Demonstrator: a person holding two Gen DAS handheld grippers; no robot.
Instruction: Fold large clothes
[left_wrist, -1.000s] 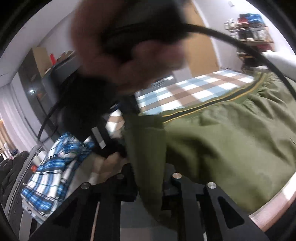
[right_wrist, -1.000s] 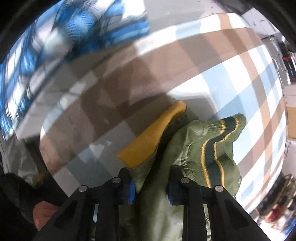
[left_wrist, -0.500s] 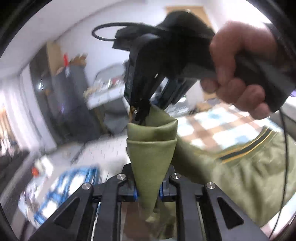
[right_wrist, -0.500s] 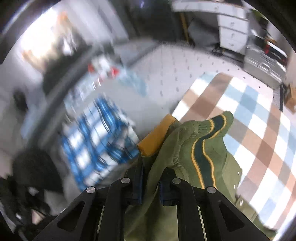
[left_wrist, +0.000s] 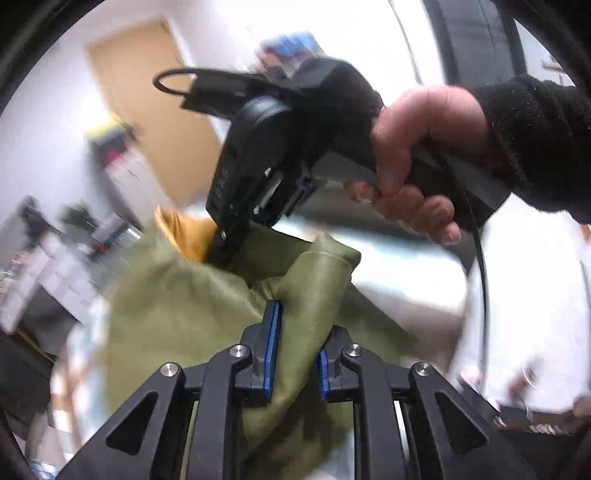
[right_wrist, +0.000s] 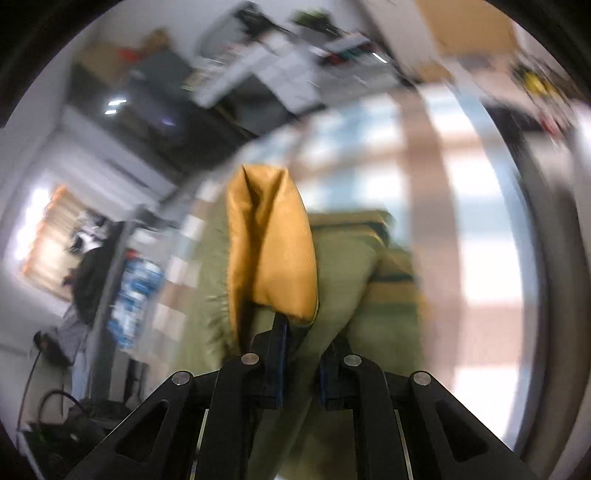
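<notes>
Two black grippers, left (left_wrist: 295, 350) and right (right_wrist: 300, 363), each pinch the big olive-green jacket with mustard-yellow lining (left_wrist: 177, 306), now lifted above the checked table (right_wrist: 461, 221), ready for folding.

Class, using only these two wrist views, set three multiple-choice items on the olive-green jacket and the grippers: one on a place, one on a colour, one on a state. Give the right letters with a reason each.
1. Where does the right gripper appear in the left wrist view?
A. Above and left of the left gripper
B. Below it
C. Out of view

2. What colour is the lining of the olive-green jacket?
A. Red
B. Mustard yellow
C. White

3. What state is the left gripper in?
A. Open and empty
B. Shut on a cable
C. Shut on jacket fabric

Answers:
1 A: the right gripper, held by the person's hand, pinches the jacket higher up and to the left.
2 B: the mustard-yellow lining folds over above the right gripper's fingers.
3 C: olive cloth is clamped between its blue-edged pads.
</notes>
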